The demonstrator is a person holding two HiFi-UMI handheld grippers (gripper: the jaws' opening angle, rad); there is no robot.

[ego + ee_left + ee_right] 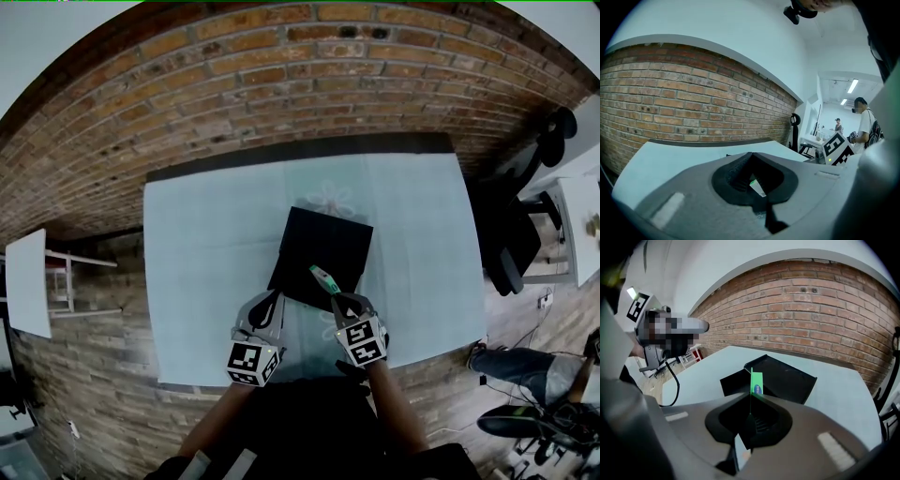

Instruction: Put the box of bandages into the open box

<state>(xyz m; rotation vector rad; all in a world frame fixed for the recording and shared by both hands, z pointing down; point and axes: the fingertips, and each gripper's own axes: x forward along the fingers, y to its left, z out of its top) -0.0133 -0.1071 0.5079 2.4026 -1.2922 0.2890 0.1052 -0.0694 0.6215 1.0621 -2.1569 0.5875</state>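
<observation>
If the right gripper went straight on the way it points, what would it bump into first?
Most likely the black open box, with the gripped bandage box touching first; depth is uncertain.

Both forearms reach forward, side by side. Left gripper (266, 302): just off the near-left corner of the black box (323, 246), pitched slightly down, jaws together. Right gripper (338, 302): at that box's near edge, pitched steeper, jaws clamped on the thin bandage box (324, 279).
</observation>
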